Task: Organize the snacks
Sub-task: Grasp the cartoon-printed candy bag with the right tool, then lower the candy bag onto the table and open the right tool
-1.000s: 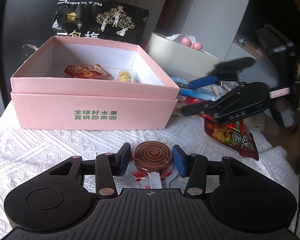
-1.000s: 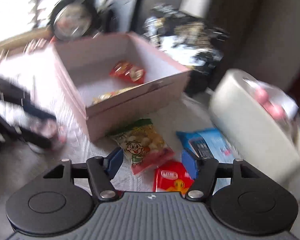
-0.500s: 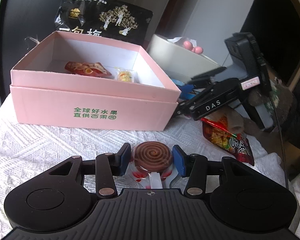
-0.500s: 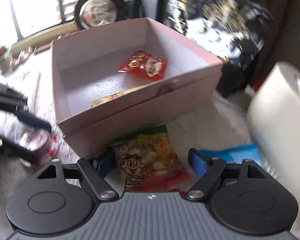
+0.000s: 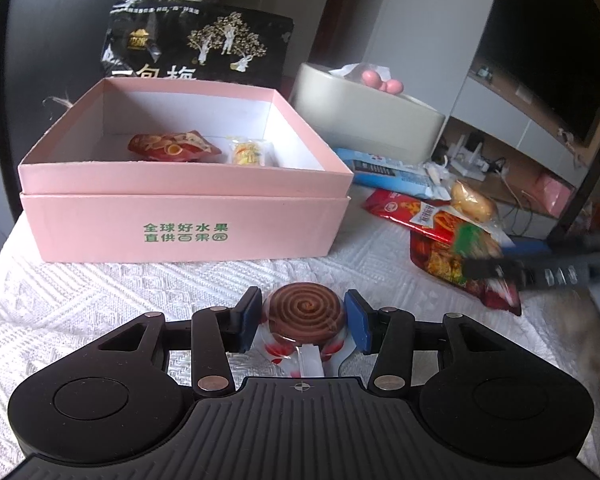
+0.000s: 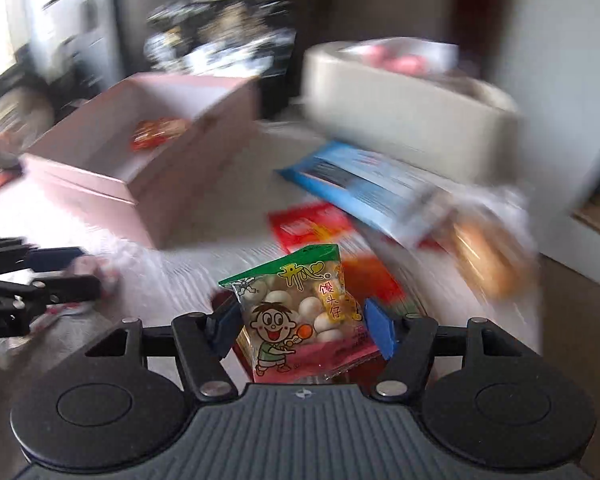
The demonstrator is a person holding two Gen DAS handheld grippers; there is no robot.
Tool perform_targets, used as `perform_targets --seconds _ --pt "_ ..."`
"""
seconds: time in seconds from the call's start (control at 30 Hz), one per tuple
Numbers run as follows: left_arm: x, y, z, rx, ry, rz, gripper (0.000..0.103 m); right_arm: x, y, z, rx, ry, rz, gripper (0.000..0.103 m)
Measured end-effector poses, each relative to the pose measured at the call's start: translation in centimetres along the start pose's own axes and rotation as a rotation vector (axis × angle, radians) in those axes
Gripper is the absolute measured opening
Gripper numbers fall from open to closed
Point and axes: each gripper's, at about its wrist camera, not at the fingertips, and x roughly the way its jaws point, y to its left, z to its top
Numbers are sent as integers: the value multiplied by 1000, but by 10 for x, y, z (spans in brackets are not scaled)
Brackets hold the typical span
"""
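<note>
My left gripper (image 5: 303, 317) is shut on a brown spiral lollipop (image 5: 306, 312) in a clear wrapper, low over the white cloth in front of the open pink box (image 5: 184, 216). The box holds a red snack packet (image 5: 172, 146) and a small yellow candy (image 5: 249, 152). My right gripper (image 6: 300, 326) is shut on a green-topped cartoon snack bag (image 6: 300, 316) and holds it up, right of the box (image 6: 140, 168). In the left wrist view the right gripper (image 5: 500, 268) appears blurred at the right with the bag.
Right of the box lie a blue packet (image 5: 388, 172), red packets (image 5: 412, 210), and a bun in clear wrap (image 5: 470, 202). A beige tub (image 5: 364, 120) and a black bag (image 5: 204, 48) stand behind. The cloth's right edge drops off.
My right gripper closed on the cartoon snack bag beside the box, lifted it and pulled back to the right. My left gripper stayed still with the lollipop.
</note>
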Motion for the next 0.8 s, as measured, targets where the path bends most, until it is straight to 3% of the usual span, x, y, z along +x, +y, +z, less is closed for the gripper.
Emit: perform_targets --seconds 0.13,0.27,0.57,0.8 --pt "-7 -5 2 -34 4 -9 51 -11 8 -24 95 -39 -39 67" --pt "-29 -16 -1 -21 -48 -15 51 -23 13 -26 97 -43 42 67" --pt "-44 -36 -6 22 -37 -39 51 -41 19 -28 43 -119 36 68" --pt "-37 -53 -13 90 12 0 51 -48 18 -37 -42 -167 65 69"
